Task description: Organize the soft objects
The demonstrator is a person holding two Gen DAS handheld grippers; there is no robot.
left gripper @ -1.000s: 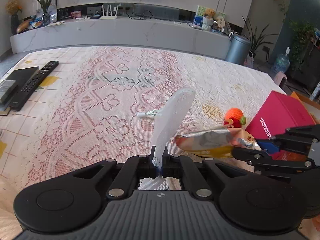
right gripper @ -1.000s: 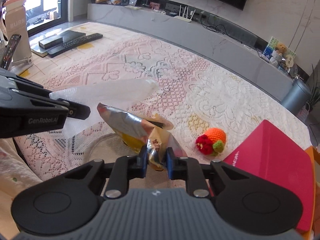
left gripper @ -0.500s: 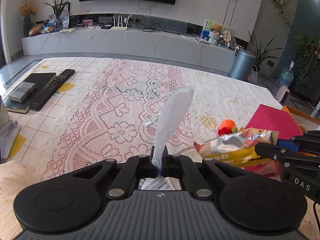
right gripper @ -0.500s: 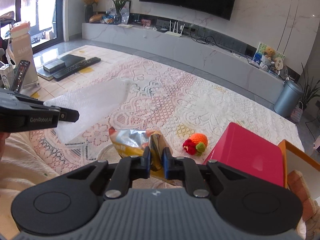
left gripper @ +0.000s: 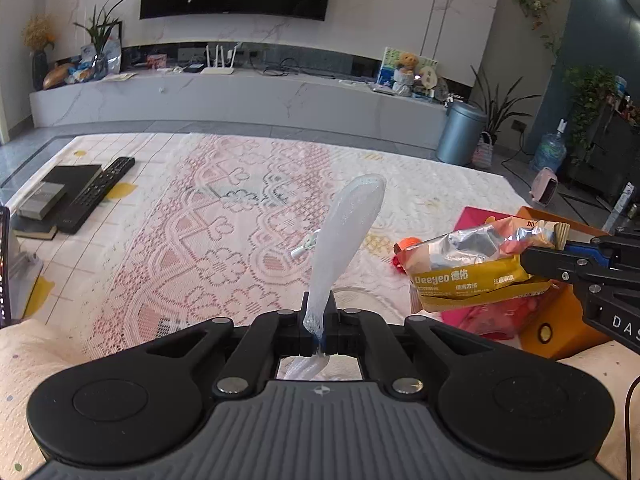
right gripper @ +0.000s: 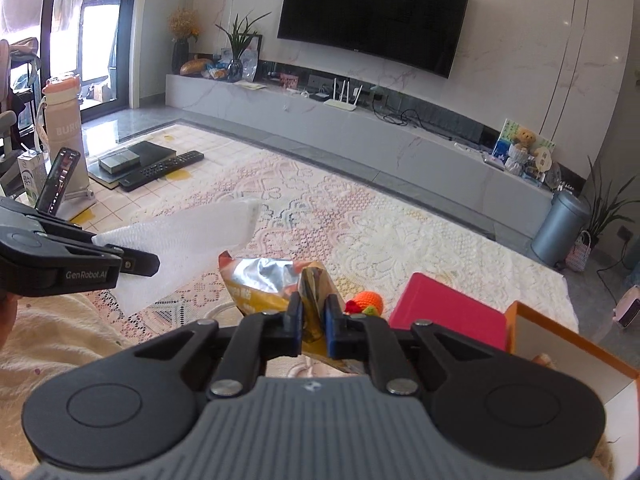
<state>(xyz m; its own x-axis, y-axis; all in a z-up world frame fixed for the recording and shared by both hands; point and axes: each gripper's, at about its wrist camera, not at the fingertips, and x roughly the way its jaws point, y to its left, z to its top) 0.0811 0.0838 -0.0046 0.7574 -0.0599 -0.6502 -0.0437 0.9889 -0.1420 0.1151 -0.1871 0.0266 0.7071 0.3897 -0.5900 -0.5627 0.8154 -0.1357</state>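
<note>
- The left gripper (left gripper: pixel 318 322) has its jaws pinched tight on a white foam mesh sleeve (left gripper: pixel 346 232), which stands up over the lace tablecloth (left gripper: pixel 224 216).
- The right gripper (right gripper: pixel 312 320) is closed down to a narrow gap, clamping a crumpled snack bag (right gripper: pixel 272 280) held in the air above the tablecloth, to the right of the sleeve.
- The bag's yellow band reads "Deeyeo" with Chinese characters.
- The left gripper's side reads "GenRobot.AI"; the right gripper shows "DAS".
- A crocheted orange toy (right gripper: pixel 370 302) lies on the tablecloth beside a pink box (right gripper: pixel 448 312), past the bag.
</note>
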